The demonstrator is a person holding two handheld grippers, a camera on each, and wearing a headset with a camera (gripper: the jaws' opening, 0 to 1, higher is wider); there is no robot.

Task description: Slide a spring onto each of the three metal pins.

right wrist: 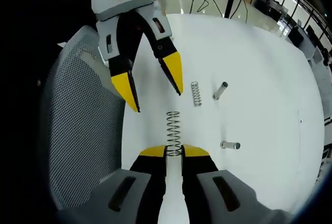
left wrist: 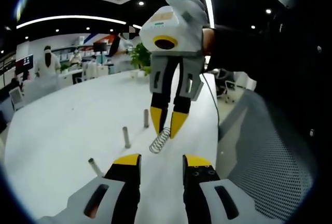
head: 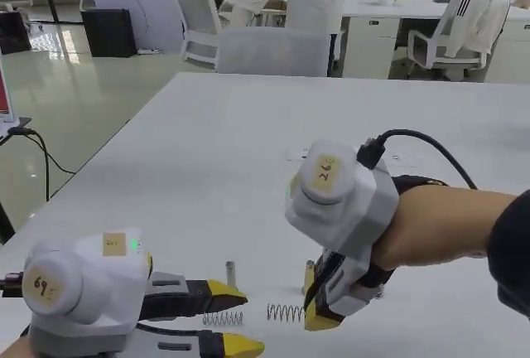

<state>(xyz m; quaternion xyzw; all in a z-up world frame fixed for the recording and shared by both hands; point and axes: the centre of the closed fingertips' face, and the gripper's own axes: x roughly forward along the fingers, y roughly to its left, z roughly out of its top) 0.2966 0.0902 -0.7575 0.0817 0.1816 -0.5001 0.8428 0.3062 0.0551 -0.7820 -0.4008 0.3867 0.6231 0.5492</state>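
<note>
Between the yellow tips of the right gripper (right wrist: 174, 152), right gripper view: near end of spring A (right wrist: 173, 126), pinched. Jaws drawn in to approx. the coil's width. The rest of the coil runs straight fwd from the tips over the white table (right wrist: 249, 53).
Fwd and slightly right of the tips: spring B (right wrist: 196, 93), loose on the table. Right of it, pin 1 (right wrist: 220, 90). Closer in, right of the tips, pin 2 (right wrist: 230, 144). Both pins bare.
Opposite, facing the right gripper: left gripper (right wrist: 153, 86), jaws spread wide, nothing between them. Spring A's far end lies just short of its tips.

Left gripper view: own left gripper (left wrist: 162, 160), jaws apart and empty. Straight ahead, the right gripper (left wrist: 167, 122) points down from above, w/ spring A (left wrist: 160, 141) slanting off its tips toward the table. Left of it, a pin row (left wrist: 126, 137) of three, all bare.

Head view: spring B (head: 222, 318) just by the left gripper (head: 246, 321) tips. Spring A (head: 286, 312) is beside it, its end at the right gripper (head: 319, 316).
</note>
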